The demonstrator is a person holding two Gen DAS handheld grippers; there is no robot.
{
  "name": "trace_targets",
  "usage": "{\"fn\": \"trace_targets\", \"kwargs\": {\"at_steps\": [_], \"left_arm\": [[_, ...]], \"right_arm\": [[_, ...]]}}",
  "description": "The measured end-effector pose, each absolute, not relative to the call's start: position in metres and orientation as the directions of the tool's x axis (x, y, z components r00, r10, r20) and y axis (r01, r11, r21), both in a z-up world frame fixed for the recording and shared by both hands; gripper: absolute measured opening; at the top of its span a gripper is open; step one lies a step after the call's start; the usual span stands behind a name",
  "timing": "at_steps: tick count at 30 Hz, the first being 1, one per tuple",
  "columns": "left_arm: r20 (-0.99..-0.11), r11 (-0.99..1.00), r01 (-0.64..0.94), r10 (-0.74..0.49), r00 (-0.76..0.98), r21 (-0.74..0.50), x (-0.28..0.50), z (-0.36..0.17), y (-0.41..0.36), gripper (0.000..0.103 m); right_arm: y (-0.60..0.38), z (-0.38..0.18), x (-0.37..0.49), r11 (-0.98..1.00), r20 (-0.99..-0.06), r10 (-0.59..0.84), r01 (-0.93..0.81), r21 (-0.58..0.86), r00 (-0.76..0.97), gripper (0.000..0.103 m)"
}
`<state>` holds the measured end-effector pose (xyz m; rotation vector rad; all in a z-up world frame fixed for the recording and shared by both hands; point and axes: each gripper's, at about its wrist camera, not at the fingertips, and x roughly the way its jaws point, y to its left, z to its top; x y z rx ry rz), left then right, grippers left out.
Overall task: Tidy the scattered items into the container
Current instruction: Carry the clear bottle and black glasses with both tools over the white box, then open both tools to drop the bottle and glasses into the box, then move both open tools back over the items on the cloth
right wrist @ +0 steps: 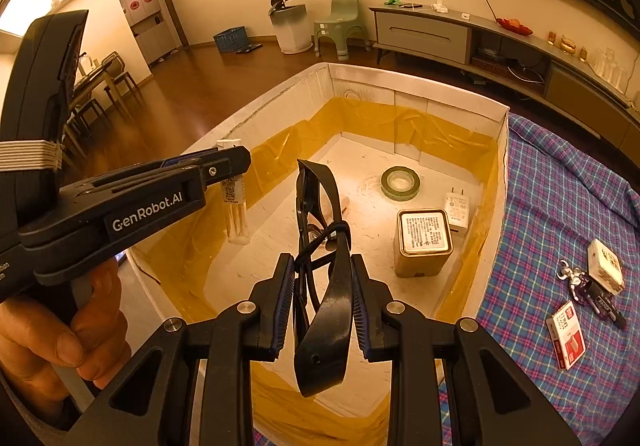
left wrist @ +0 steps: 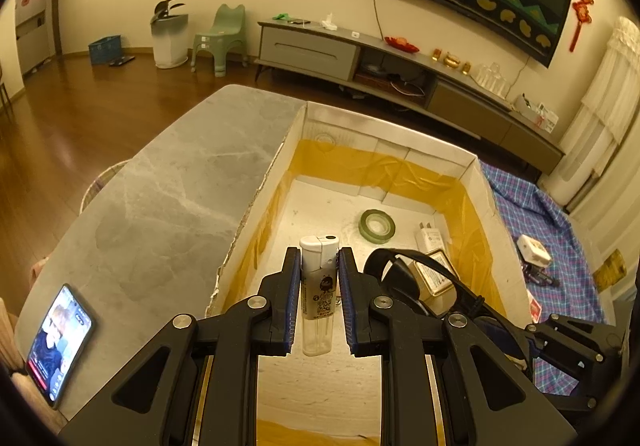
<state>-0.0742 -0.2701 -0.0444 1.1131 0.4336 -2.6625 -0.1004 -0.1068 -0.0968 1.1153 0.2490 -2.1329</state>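
A white box lined with yellow tape stands open below both grippers. My left gripper is shut on a clear lighter with a white cap, held upright over the box's left side. My right gripper is shut on black glasses with a cord, hanging above the box floor. Inside lie a green tape roll, a white charger plug and a gold tin.
On the plaid cloth right of the box lie a key ring with a figure, a small white box and a red-and-white packet. A lit phone rests on the grey marble table left of the box.
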Motion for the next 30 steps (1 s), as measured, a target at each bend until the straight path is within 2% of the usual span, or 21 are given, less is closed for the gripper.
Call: {"fn": "trace_targets", "kwargs": {"at_steps": [15, 16, 17, 18, 19, 30], "left_arm": [[-0.746, -0.931, 0.328, -0.106, -0.657, -0.157, -0.083, -0.054, -0.269, 0.021], [-0.753, -0.928, 0.338, -0.108, -0.649, -0.159, -0.083, -0.056, -0.271, 0.030], [-0.757, -0.924, 0.344, -0.104, -0.645, -0.166, -0.084, -0.057, -0.273, 0.034], [-0.761, -0.921, 0.348, -0.098, -0.642, -0.175, -0.084, -0.059, -0.274, 0.037], [-0.762, -0.919, 0.350, -0.093, -0.641, -0.181, -0.084, -0.059, -0.276, 0.037], [-0.738, -0.903, 0.358, -0.073, -0.671, -0.237, -0.078, -0.049, -0.284, 0.037]], "right_arm": [[-0.107, -0.098, -0.103, -0.728, -0.791, -0.489, 0.671, 0.139, -0.367, 0.030], [-0.107, -0.098, -0.103, -0.729, -0.792, -0.490, 0.670, 0.142, -0.365, 0.033], [-0.106, -0.098, -0.104, -0.731, -0.791, -0.489, 0.667, 0.143, -0.367, 0.039], [-0.105, -0.097, -0.104, -0.734, -0.788, -0.490, 0.664, 0.142, -0.372, 0.050], [-0.103, -0.096, -0.104, -0.735, -0.785, -0.493, 0.663, 0.144, -0.376, 0.053], [-0.087, -0.094, -0.101, -0.726, -0.767, -0.537, 0.655, 0.208, -0.351, 0.053]]}}
